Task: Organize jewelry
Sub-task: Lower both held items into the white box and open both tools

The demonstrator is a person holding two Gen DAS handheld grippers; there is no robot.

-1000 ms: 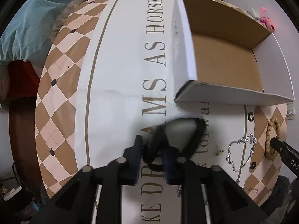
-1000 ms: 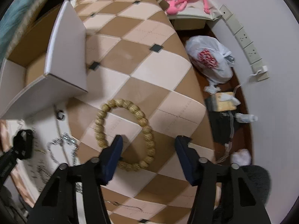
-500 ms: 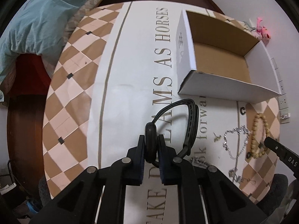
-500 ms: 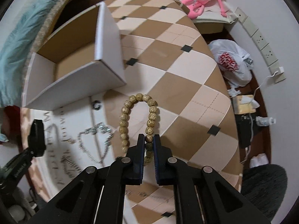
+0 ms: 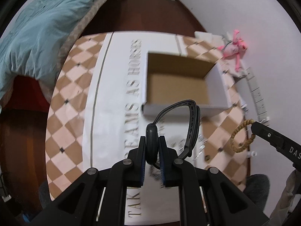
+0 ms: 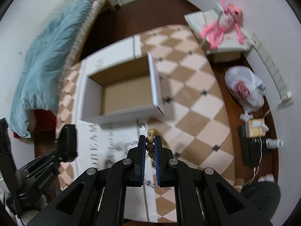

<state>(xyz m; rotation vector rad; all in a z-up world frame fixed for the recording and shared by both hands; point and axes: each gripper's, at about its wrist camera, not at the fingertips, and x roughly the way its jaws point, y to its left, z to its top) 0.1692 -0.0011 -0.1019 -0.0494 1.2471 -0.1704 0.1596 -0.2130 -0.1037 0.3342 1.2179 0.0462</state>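
Jewelry here is held in both grippers above a round bench [image 5: 71, 101] covered with a tan-and-white diamond cloth bearing a white band of printed lettering. Beyond it, at the left of both views, a bed carries a rumpled teal blanket [image 5: 37, 30]. On the bench stands an open cardboard box [image 5: 176, 82], white outside and brown inside, with nothing seen in it. In the right wrist view a white plastic bag [image 6: 244, 88] lies on the dark floor, and a pink plush toy [image 6: 222, 28] sprawls on a low white stand by the wall. The left gripper [image 5: 152, 150] is clamped on the thick oval body of a black watch [image 5: 152, 143], whose perforated strap arches up and forward so that it crosses the near wall of the box in the picture. The right gripper [image 6: 150, 146] is closed on a wooden bead bracelet [image 6: 151, 137], the beads pinched between its blue pads with one bead rising past the tips; from the left wrist view the loop of beads hangs off that gripper's tip, above the bench edge, right of the box. A silver chain [image 6: 120, 146] lies blurred on the white band, below and between the two grippers.
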